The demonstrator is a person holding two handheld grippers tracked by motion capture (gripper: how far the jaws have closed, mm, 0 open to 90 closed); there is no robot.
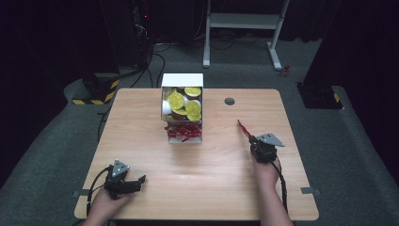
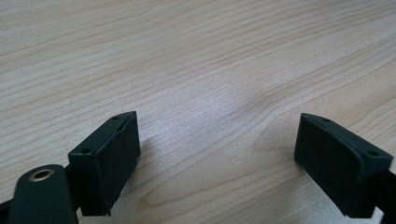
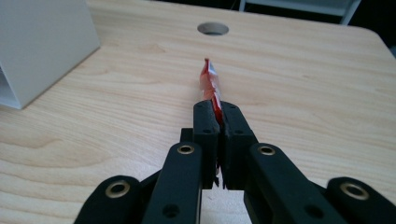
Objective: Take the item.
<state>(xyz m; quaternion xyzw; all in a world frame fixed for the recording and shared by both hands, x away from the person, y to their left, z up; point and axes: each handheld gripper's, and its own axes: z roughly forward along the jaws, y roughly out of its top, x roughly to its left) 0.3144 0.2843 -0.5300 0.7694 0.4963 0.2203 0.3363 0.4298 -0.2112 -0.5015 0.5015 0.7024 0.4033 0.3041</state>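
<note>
Pinching a thin red packet (image 3: pixel 209 84) in the right claw (image 3: pixel 218 114), jaws closed flat against it, most of its length sticking out straight ahead past the tips. Running the packet's long axis in line with the claw's own reach, and showing in the high view (image 1: pixel 243 129) as a red sliver slanting forward and to the left of the claw (image 1: pixel 254 140), just above the counter (image 1: pixel 226 165).

Sitting forward and well to the left of that claw: the white box (image 1: pixel 182 81), open toward the person, yellow-lidded cups (image 1: pixel 177 100) stacked in its upper part and a heap of similar red packets (image 1: pixel 184 131) spilling across its lower front. Showing again as a white wall (image 3: pixel 42 42) at the far left in the right gripper view, well apart from the held packet. Lying almost straight ahead of the tip, farther off: the round cable hole (image 3: pixel 213 29) in the counter.

Resting low and near the front left of the counter: the left claw (image 1: pixel 136 181), jaws spread wide with nothing between them, bare wood under the pads (image 2: pixel 109 158). Standing about as far from the box as the right one, but carrying nothing.

Judging the coming move to hinge on this: packet pointing forward-left, roughly toward the box and not quite at it, so either carrying on to a spot on open counter or swinging left to reach the heap.
</note>
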